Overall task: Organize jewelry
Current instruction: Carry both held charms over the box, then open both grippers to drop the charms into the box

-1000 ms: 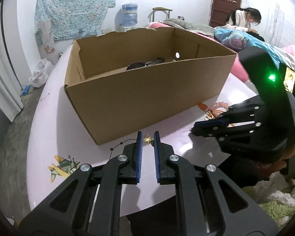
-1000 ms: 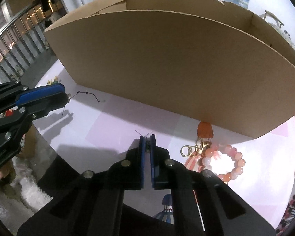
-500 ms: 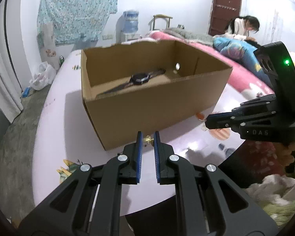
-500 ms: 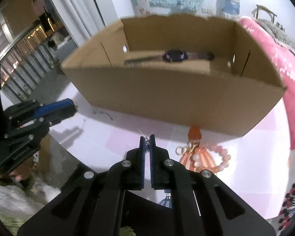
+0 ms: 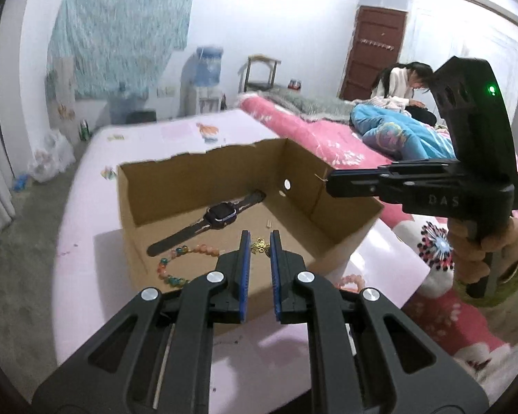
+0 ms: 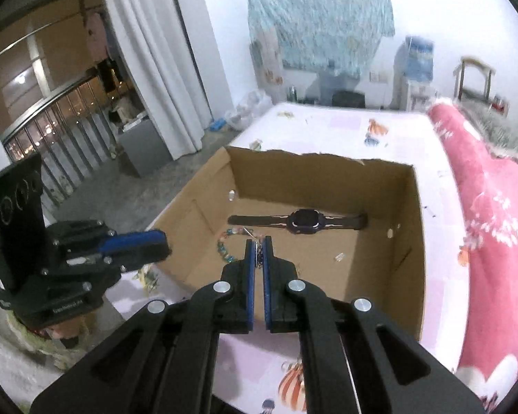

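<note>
Left wrist: grippers [image 5: 258, 245] risen, box [image 5: 342, 238] interior revealed

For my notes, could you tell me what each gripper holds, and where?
Left gripper: gold charm, pinched at its fingertips. Right gripper: something thin at its tips, unidentifiable.

both wrist views look down into one cardboard box [image 5: 342, 241].
</note>
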A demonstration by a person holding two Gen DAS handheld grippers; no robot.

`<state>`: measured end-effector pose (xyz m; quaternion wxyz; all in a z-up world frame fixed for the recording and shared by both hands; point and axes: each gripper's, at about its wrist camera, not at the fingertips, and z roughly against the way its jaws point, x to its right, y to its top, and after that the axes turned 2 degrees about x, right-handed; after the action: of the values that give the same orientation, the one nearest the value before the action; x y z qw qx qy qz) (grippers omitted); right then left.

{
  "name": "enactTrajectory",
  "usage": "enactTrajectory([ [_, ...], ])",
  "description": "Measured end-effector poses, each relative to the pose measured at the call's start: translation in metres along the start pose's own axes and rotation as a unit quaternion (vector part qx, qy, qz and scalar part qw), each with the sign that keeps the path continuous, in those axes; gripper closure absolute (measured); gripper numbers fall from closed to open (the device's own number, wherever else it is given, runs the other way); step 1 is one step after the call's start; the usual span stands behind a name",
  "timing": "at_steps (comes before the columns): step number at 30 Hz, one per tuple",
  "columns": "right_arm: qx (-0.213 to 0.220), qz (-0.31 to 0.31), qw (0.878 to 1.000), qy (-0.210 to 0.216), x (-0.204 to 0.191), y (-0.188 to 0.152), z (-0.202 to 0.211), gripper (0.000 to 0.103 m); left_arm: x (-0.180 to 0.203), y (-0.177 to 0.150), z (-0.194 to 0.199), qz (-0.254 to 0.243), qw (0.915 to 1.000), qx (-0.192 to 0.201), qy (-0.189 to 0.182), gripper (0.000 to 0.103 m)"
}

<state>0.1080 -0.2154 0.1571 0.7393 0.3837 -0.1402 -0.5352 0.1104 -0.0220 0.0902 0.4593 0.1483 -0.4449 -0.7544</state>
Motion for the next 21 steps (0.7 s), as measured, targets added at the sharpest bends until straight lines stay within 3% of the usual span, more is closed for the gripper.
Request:
enactTrajectory([
  [5, -0.098, -0.061, 0.993, 0.031, 0.040, 0.033, -0.062, 0.099, -0.028, 0.034, -0.066, 0.066, 0.9910, -0.103, -0.056, 0.093],
  [8, -0.155, -0.086, 0.984, 0.024, 0.059, 0.041, -0.101, 0.099, -0.048, 0.047, -0.109, 0.113, 0.9754, -0.169, -0.085, 0.093],
  [11, -0.186, -0.097, 0.978, 0.007, 0.071, 0.044, -0.123, 0.099, -0.061, 0.053, -0.146, 0.152, 0.9583, -0.224, -0.092, 0.093],
  [15, -0.205, -0.108, 0.973, 0.001, 0.081, 0.048, -0.137, 0.098, -0.064, 0.052, -0.171, 0.172, 0.9481, -0.255, -0.081, 0.093],
  [21, -0.201, -0.130, 0.971, 0.001, 0.094, 0.047, -0.139, 0.098, -0.073, 0.049, -0.190, 0.193, 0.9414, -0.271, -0.057, 0.088],
])
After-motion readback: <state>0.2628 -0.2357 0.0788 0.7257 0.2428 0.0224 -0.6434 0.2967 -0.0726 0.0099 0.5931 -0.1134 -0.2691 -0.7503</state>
